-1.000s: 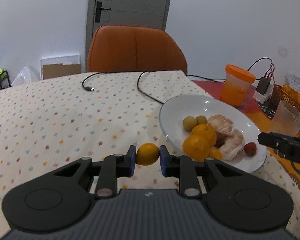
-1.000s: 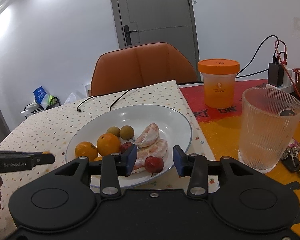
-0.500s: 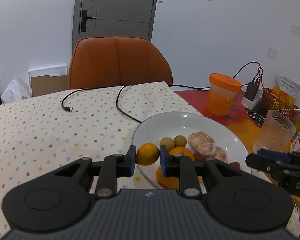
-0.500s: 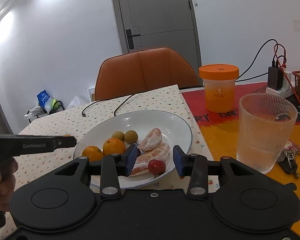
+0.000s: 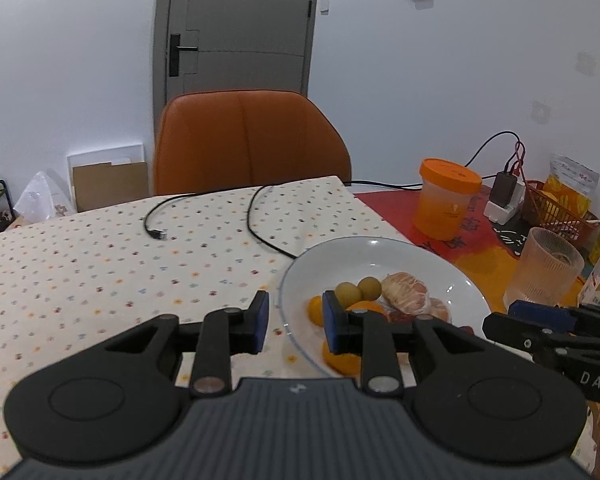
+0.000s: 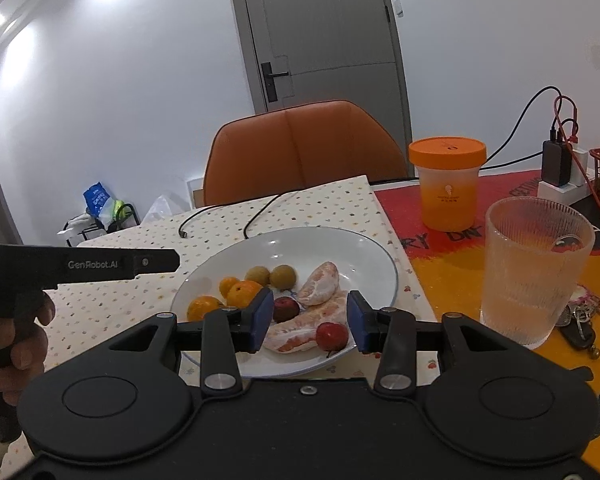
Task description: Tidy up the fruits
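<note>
The fruit lies gathered on a white plate (image 6: 384, 264). On it are three small oranges (image 6: 242, 293), two greenish-brown round fruits (image 6: 283, 277), peeled citrus segments (image 6: 320, 290), a dark red fruit (image 6: 286, 309) and a bright red one (image 6: 332, 335).

Left gripper (image 5: 294, 322): the jaws have just been opening and stand released, with nothing between the pads. Seen through the gap is the near-left rim of the plate (image 5: 290, 330) and patterned cloth. One small orange (image 5: 315, 310) lies just inside the rim, partly hidden behind the right-hand finger (image 5: 334, 326); another orange (image 5: 342, 360) lies below that finger, blurred. The two round fruits (image 5: 348, 293) sit just beyond the right-hand fingertip.

Right gripper (image 6: 308, 322): the jaws have just been opening further and are released, gripping nothing. In the gap between them, on the plate below and beyond, lie the dark red fruit, the lower citrus segment (image 6: 312, 326) and the bright red fruit, the last nearest the right-hand finger. The oranges lie beyond the left-hand finger.

Outward from the plate: a ribbed glass tumbler (image 6: 536, 268) stands to the right of the right jaw, an orange-lidded container (image 6: 447, 184) beyond it, and keys (image 6: 580, 326) beside the tumbler's base. A black cable (image 5: 260, 216) lies on the dotted tablecloth (image 5: 100, 272) beyond the left jaws. An orange chair (image 5: 248, 140) stands at the far table edge.
</note>
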The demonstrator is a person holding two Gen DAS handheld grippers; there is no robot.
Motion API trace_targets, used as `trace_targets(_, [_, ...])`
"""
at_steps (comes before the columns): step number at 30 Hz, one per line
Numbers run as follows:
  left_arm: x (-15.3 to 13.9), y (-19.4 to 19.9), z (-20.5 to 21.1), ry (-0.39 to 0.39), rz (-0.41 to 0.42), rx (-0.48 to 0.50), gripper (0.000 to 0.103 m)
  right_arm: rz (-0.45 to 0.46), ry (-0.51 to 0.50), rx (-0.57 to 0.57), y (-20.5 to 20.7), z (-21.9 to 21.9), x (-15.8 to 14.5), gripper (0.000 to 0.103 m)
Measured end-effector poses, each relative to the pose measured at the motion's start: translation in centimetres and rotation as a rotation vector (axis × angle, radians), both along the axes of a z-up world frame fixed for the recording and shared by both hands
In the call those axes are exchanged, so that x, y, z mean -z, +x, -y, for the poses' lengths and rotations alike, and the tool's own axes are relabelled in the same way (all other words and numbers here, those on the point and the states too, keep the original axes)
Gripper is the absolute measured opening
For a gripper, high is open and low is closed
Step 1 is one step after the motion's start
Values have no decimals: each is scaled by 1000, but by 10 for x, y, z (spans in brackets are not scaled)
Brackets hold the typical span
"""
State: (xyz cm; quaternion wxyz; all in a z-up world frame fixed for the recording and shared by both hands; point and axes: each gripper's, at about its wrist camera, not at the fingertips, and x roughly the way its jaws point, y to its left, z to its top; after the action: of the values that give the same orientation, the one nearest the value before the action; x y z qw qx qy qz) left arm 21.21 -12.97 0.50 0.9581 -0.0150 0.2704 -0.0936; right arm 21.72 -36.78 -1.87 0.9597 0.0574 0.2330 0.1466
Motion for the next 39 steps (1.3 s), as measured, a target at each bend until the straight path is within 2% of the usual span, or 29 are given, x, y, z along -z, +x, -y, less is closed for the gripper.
trace_targets(2, [-4, -5, -6, 0, 1, -11, 28, 3, 2, -6, -1, -2, -1, 44])
trace_targets(13, [-19, -40, -39, -13, 10, -64, 56, -4, -4, -32, -14, -16, -8, 50])
trace_targets(19, [-23, -61, -55, -13, 23, -116, 81, -4, -14, -36, -24, -23, -13, 62])
trace_targets(22, [-22, -71, -60, -2, 16, -148, 89, 2, -18, -41, -30, -27, -16, 65])
trace_targets(24, [-20, -76, -66, -5, 2, -165, 93, 0, -14, -42, -32, -29, -18, 72])
trace_targets(27, [-16, -85, -77, -17, -19, -201, 95, 11, -5, -41, -39, -33, -21, 88])
trace_targets(29, [-14, -91, -85, -29, -23, -221, 95, 14, -4, -39, -42, -35, -22, 92])
trace_targets(34, [-11, -105, -99, -32, -23, -248, 96, -3, 11, -56, -45, -45, -20, 95])
trace_targets(39, [-13, -120, -111, -29, -12, -269, 97, 8, -26, -61, -52, -59, -18, 101])
